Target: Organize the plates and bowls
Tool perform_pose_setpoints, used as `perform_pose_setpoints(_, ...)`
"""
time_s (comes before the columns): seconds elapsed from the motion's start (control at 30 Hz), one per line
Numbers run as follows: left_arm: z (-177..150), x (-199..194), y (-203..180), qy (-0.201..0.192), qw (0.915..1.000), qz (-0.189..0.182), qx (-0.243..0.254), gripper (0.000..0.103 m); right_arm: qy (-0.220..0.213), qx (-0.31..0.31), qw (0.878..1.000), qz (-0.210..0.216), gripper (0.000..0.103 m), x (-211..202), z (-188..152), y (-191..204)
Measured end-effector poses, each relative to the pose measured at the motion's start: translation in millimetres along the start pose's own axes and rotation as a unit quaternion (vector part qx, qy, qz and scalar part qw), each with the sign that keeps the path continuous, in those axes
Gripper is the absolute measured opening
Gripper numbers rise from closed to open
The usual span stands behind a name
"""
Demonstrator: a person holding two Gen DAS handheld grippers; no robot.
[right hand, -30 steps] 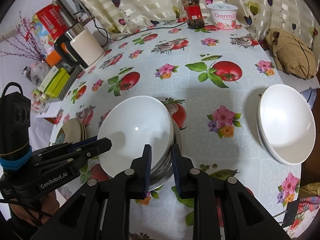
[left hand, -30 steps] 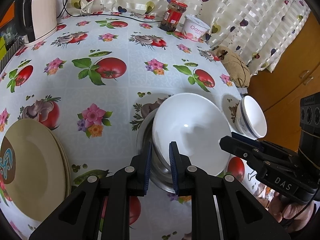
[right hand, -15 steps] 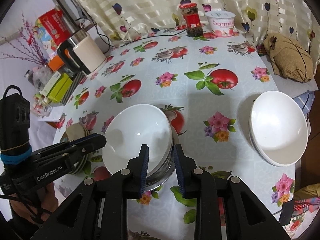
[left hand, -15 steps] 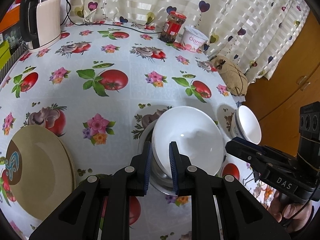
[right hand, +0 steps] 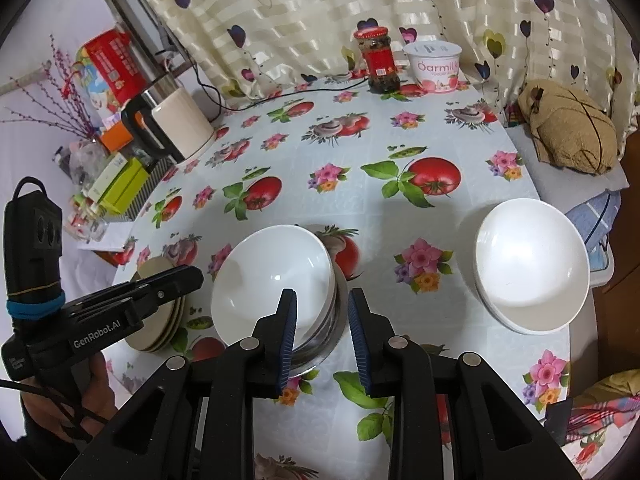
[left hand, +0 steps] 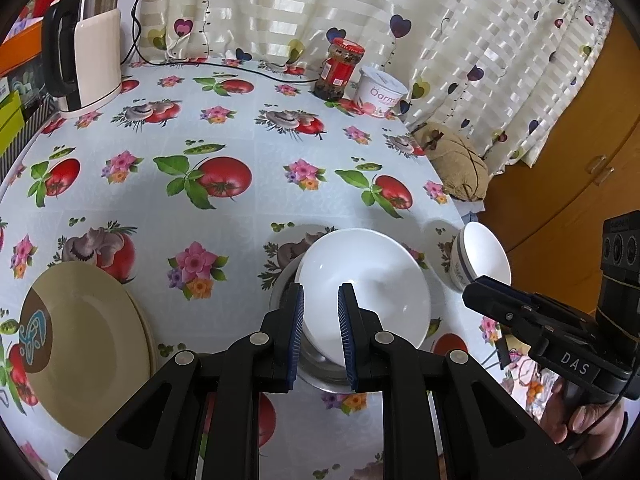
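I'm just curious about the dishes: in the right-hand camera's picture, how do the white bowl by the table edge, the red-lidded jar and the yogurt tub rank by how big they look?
1. White bowl, though it sits nearest the camera.
2 and 3. Yogurt tub and red-lidded jar look about alike; unranked.

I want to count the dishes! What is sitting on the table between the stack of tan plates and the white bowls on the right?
In the right wrist view, a white bowl in a steel bowl sits between the tan plates and the white bowls.
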State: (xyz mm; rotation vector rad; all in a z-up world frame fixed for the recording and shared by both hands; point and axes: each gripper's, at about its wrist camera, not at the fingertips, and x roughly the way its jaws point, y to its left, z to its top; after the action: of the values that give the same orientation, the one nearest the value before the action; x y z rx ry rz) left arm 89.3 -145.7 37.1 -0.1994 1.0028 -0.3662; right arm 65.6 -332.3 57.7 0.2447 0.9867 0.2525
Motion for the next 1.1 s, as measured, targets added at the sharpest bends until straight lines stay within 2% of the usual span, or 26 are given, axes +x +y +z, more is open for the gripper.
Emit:
perform_pose_setpoints(0.3, 7, -2, -15, -0.006, 0.9998, -0.009, 0.016, 0.018, -0.014, 0.000, 1.000, -0.007, 0.033, -13, 3, -5)
perform_pose_setpoints(1.1, 26, 12, -78, -0.004, 0.9966, -0.035, 0.074, 0.018, -0.051, 0.033, 0.997, -0.037, 0.036, -46, 12, -49)
